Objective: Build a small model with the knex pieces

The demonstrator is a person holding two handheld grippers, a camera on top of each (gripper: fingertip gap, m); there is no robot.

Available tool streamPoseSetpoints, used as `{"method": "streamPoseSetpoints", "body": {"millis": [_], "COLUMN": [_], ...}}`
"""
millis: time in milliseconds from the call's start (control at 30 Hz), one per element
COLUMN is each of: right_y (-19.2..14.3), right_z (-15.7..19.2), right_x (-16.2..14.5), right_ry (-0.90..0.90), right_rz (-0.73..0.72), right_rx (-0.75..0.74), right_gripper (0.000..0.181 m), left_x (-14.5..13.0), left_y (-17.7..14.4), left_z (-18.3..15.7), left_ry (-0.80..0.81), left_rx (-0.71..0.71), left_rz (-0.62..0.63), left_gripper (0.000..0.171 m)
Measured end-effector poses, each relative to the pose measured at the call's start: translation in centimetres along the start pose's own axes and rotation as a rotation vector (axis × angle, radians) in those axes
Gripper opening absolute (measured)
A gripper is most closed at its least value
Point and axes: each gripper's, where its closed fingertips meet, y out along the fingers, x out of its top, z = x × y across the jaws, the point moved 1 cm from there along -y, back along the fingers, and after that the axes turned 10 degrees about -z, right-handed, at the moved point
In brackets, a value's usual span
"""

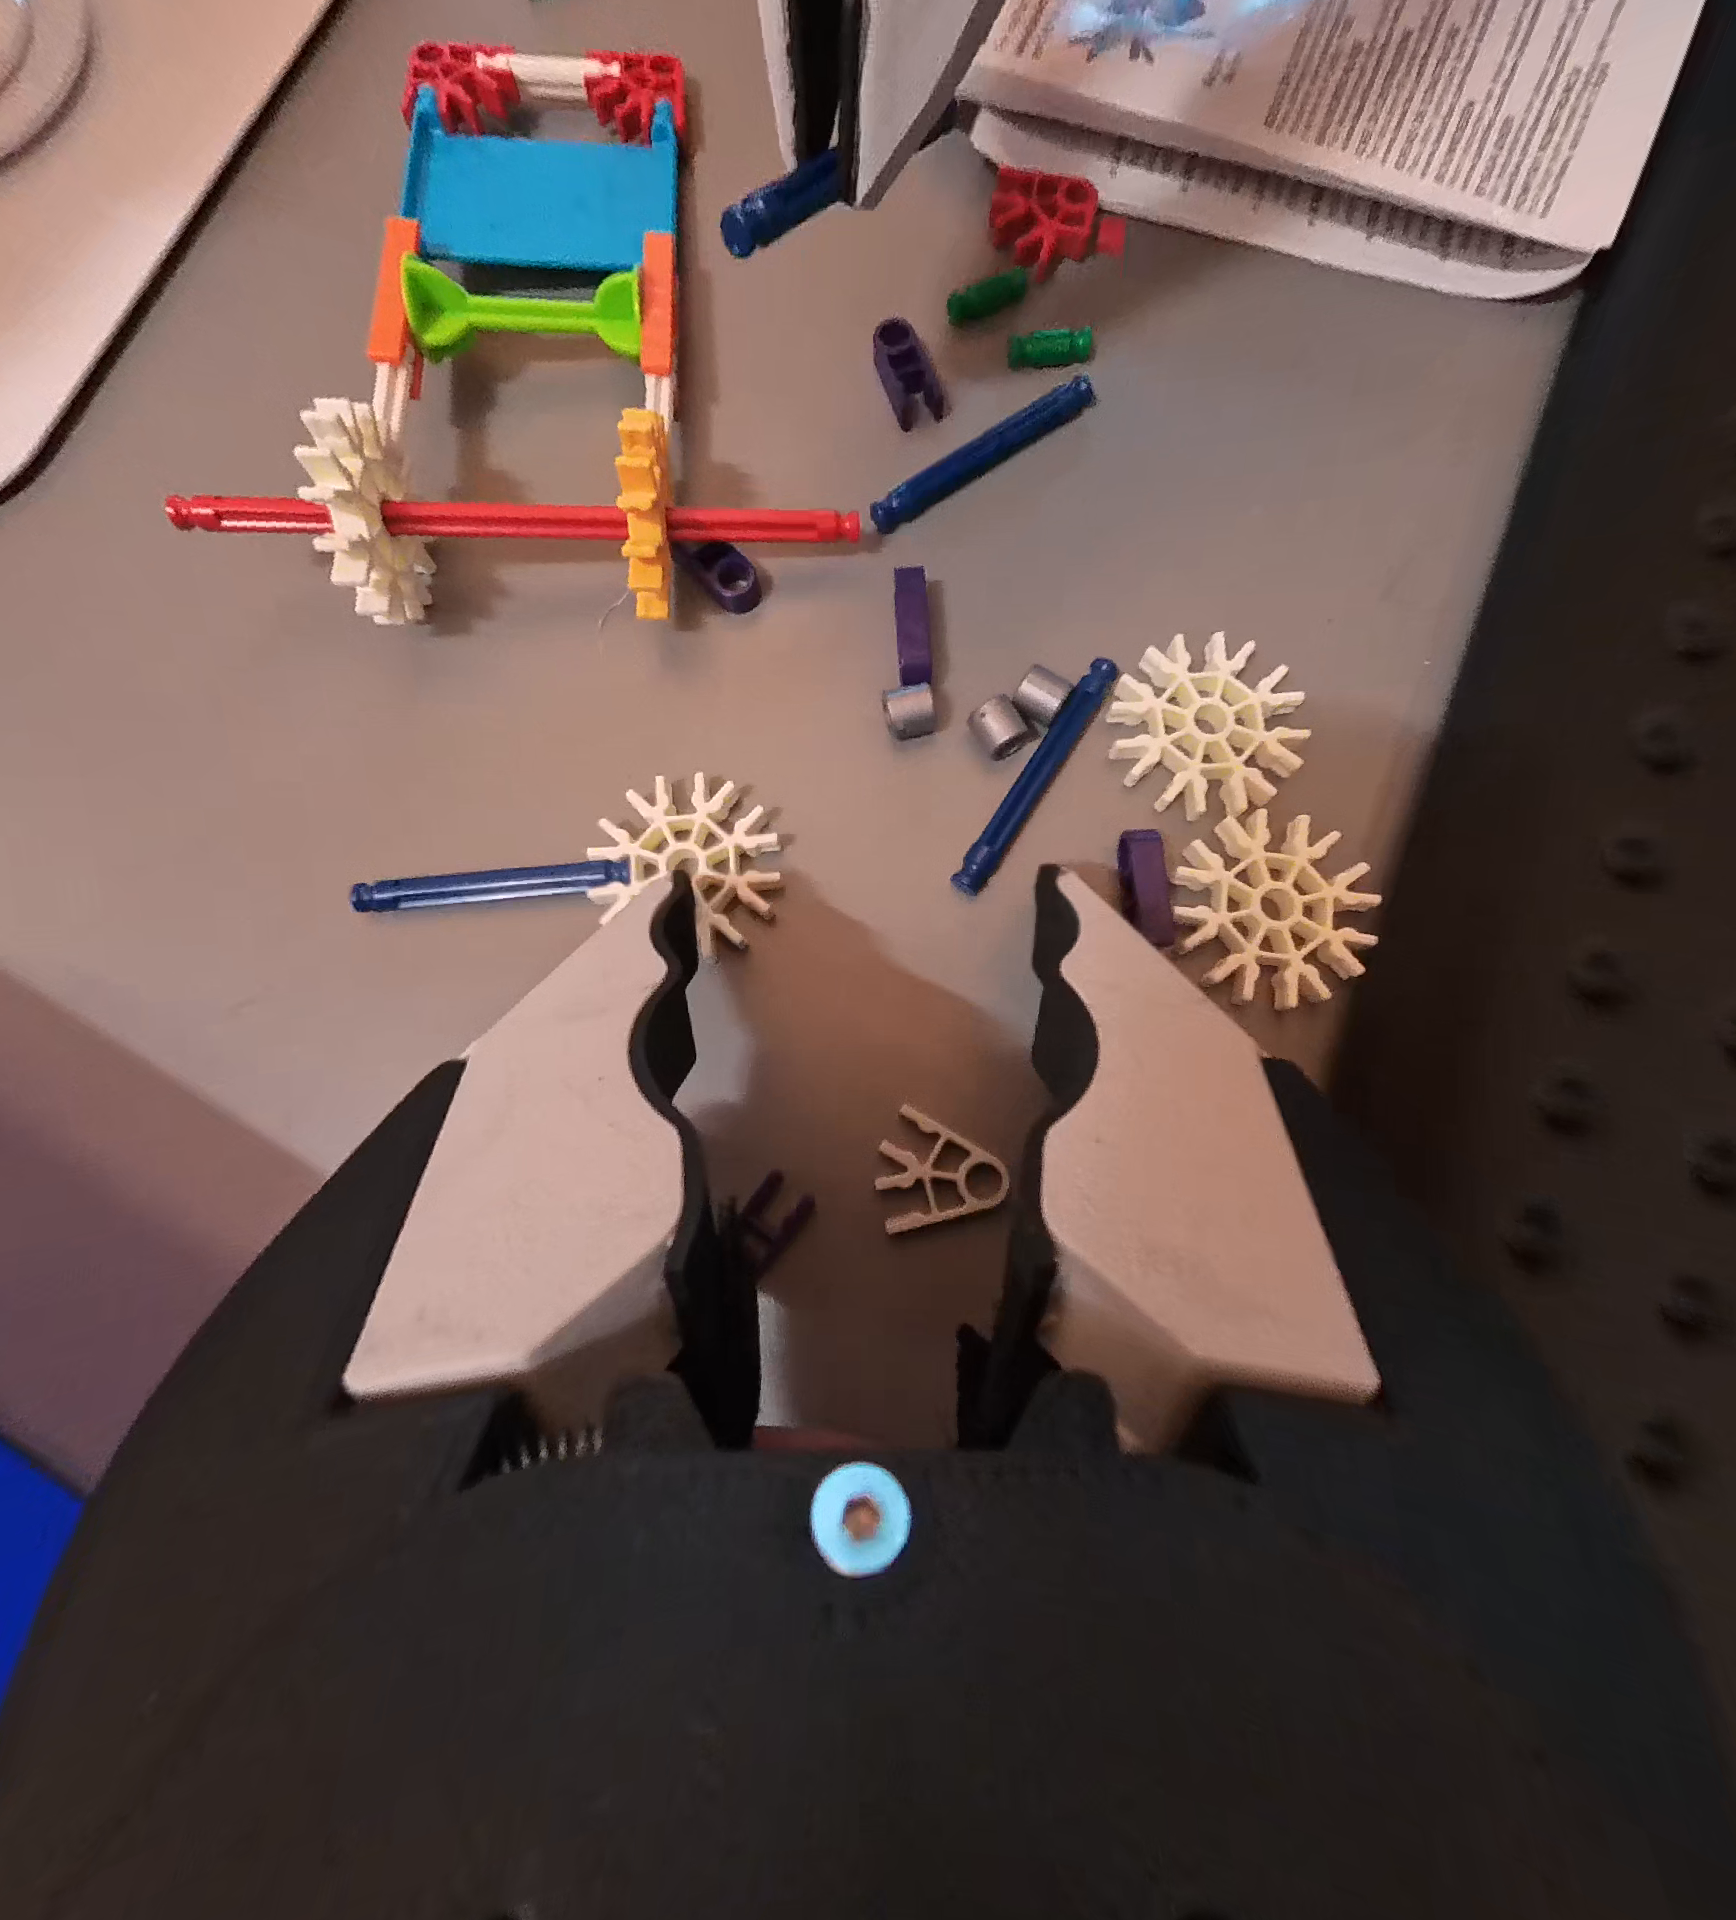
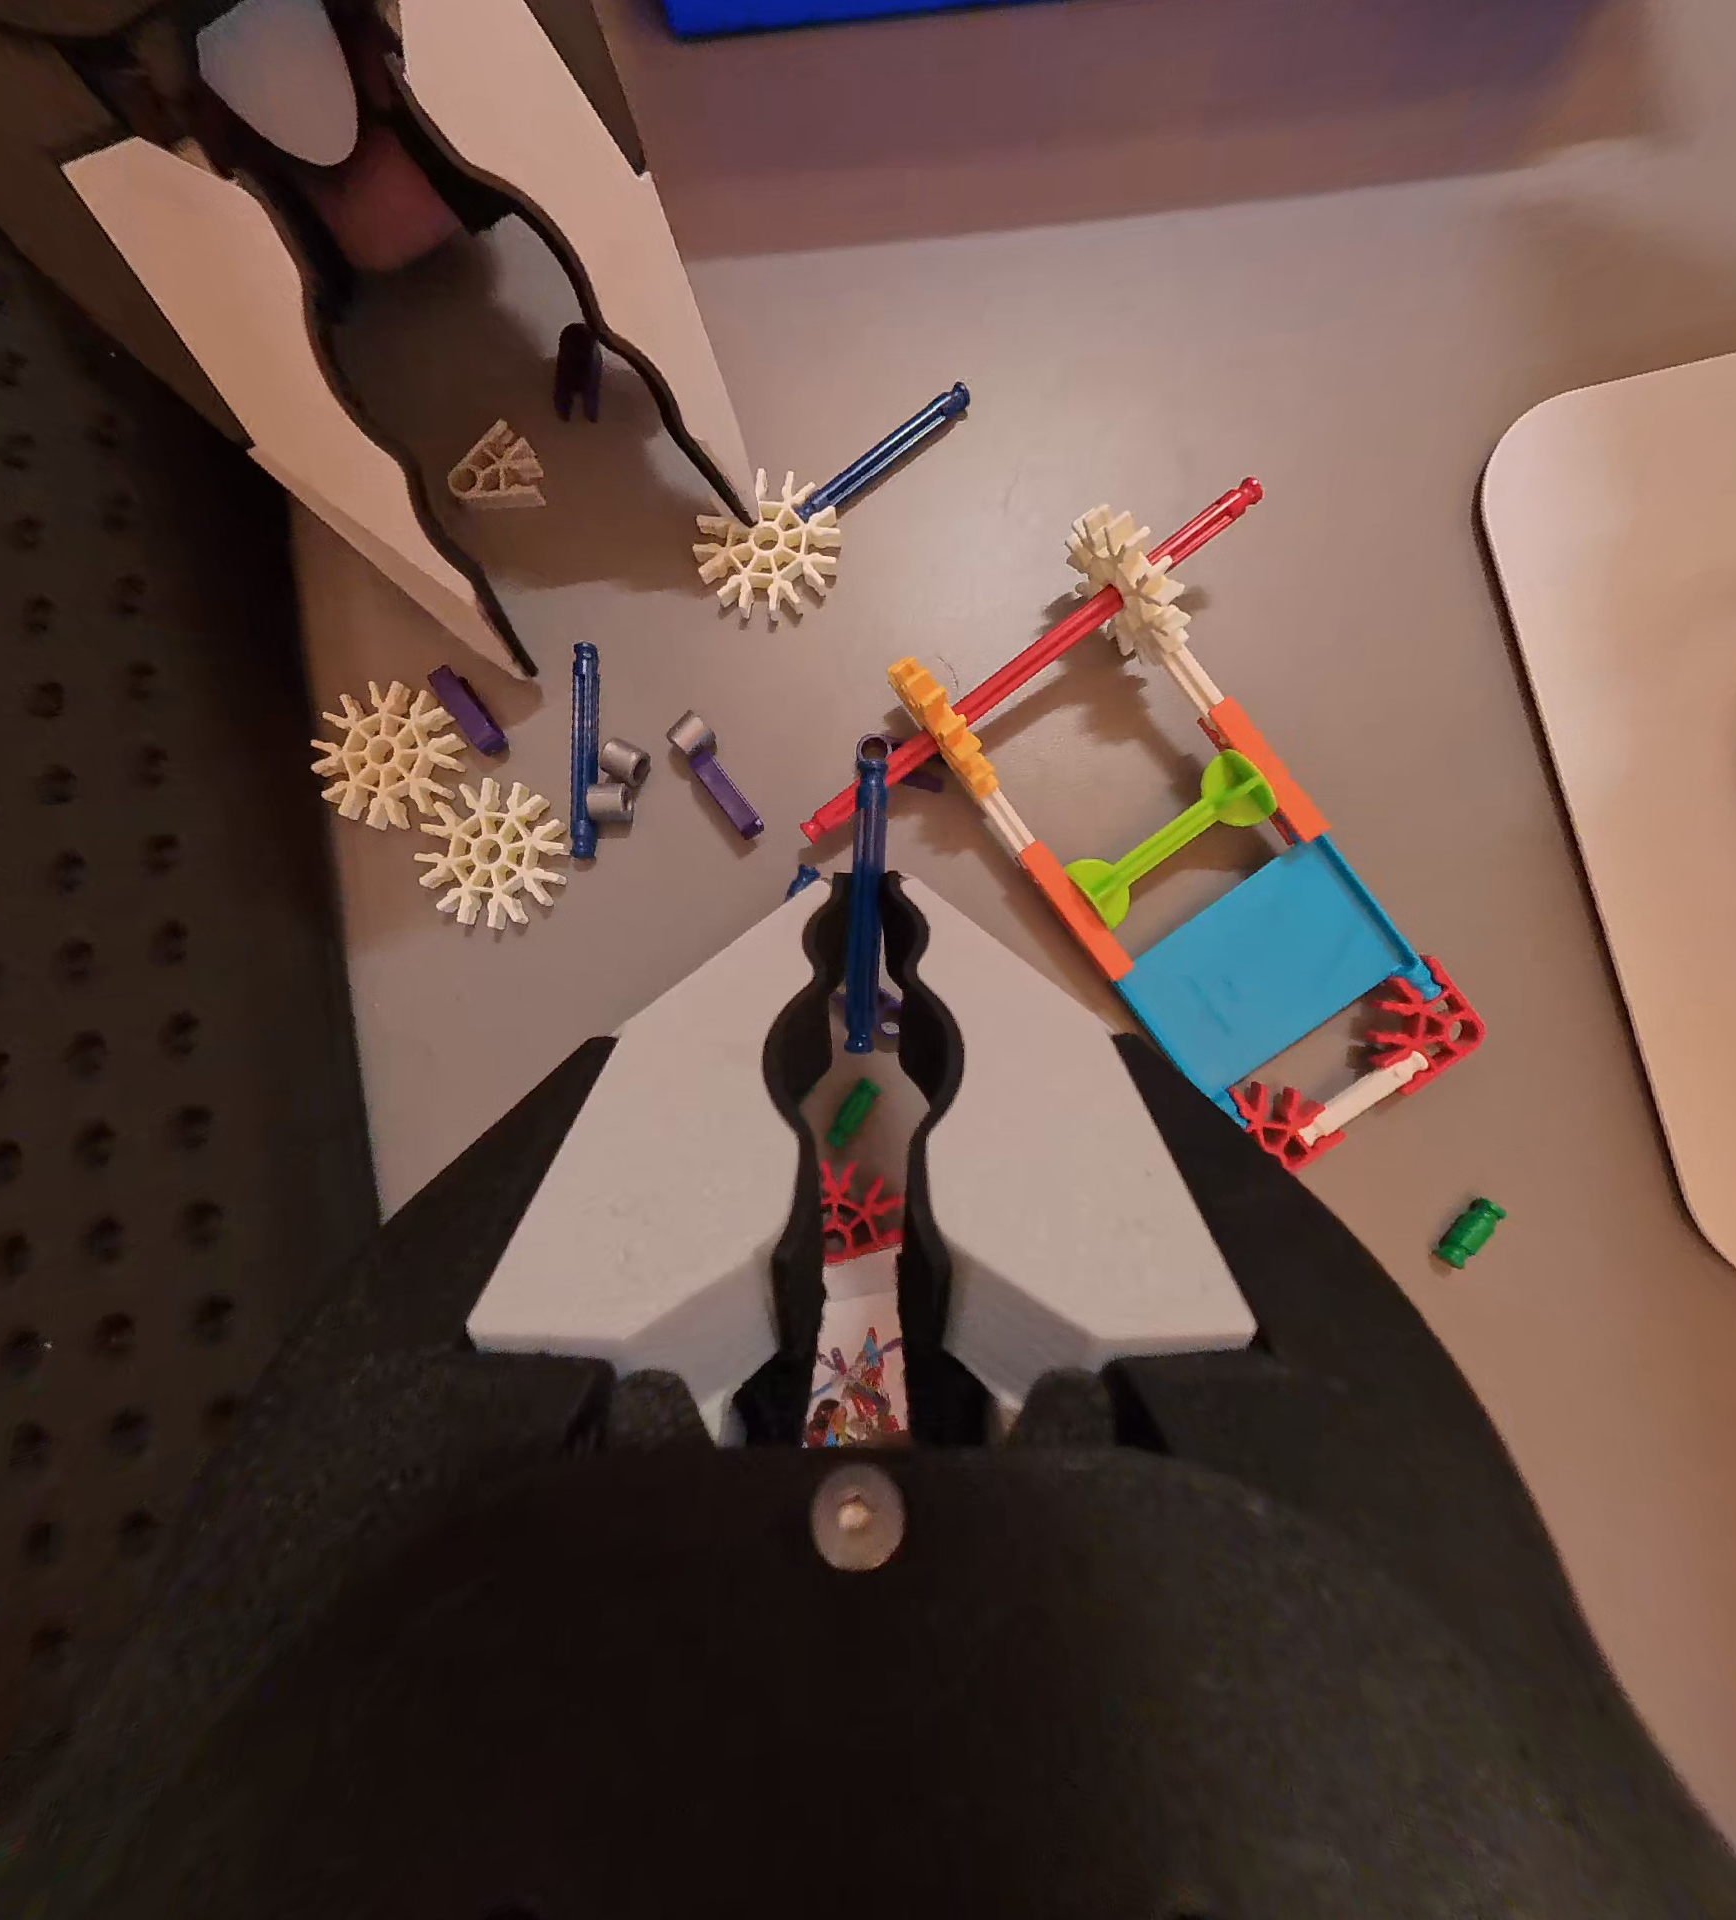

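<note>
Pinching a blue rod (image 2: 865,904) lengthwise, right gripper (image 2: 866,883) mid-frame; spread wide, left gripper (image 1: 859,883) with one tip touching the cream snowflake connector (image 1: 692,854).

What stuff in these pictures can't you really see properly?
- Left wrist view: a dark purple piece sits in shadow, partly behind the left gripper's finger.
- Left wrist view: a purple clip is half hidden by the other finger.
- Right wrist view: a red connector and green rod show only through the gap of the right gripper, which grips a blue rod.
- Left wrist view: the booklet is cut off at the top edge.
</note>
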Motion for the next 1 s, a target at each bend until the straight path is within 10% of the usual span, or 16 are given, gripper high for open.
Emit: {"method": "streamPoseSetpoints", "body": {"millis": [1000], "right_y": [0.9], "right_z": [0.8], "right_x": [0.0], "right_ry": [-0.020], "right_rz": [0.011], "right_rx": [0.026], "right_gripper": [0.003], "left_x": [-0.6], "left_y": [-0.5], "left_z": [0.3], "left_ry": [0.061], "left_rx": [0.008], "left_rz": [0.010], "left_gripper": [0.062]}}
